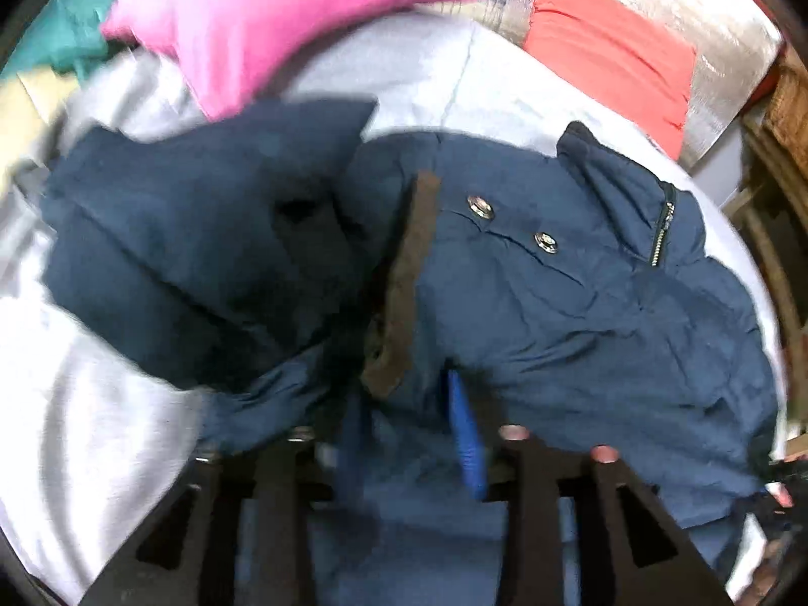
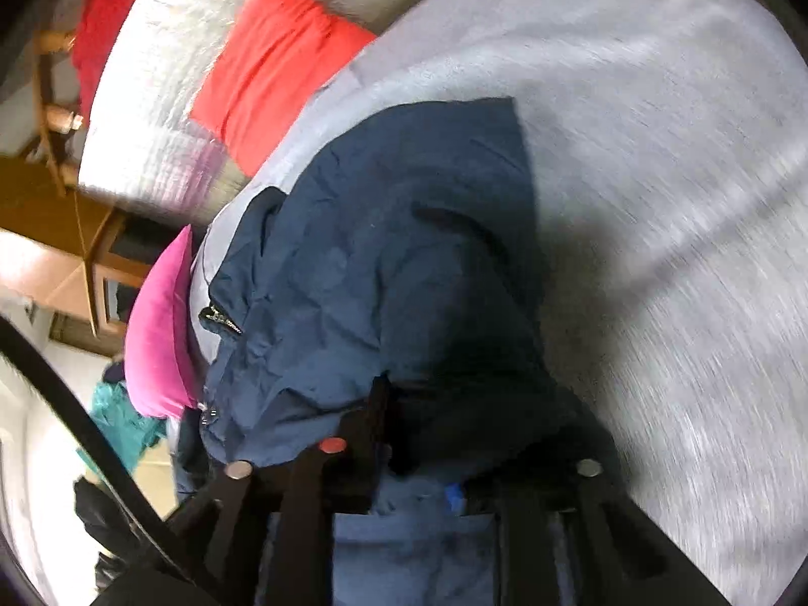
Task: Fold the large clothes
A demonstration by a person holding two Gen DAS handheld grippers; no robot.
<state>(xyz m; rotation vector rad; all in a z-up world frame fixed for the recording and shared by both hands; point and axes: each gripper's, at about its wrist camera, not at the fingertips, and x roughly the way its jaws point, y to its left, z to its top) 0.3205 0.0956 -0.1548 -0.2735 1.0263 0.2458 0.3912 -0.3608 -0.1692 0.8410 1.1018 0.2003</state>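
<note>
Jacket point(image 1: 555, 303) on bed point(image 1: 101, 429), bunched, right under both claws | long axis from my claws toward collar zip point(image 1: 664, 227), red pillow point(image 1: 606, 55) beyond | L claw point(image 1: 414, 434) part-open, cloth betw fingers, can't tell if pinched | R claw point(image 2: 419, 469) same, at hem | L nearer collar, I judge.

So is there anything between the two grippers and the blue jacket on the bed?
Nothing visible. The jacket lies bunched right at both grippers, its cloth between the left gripper's fingers and the right gripper's. The pink pillow sits beyond it on the grey sheet.
</note>
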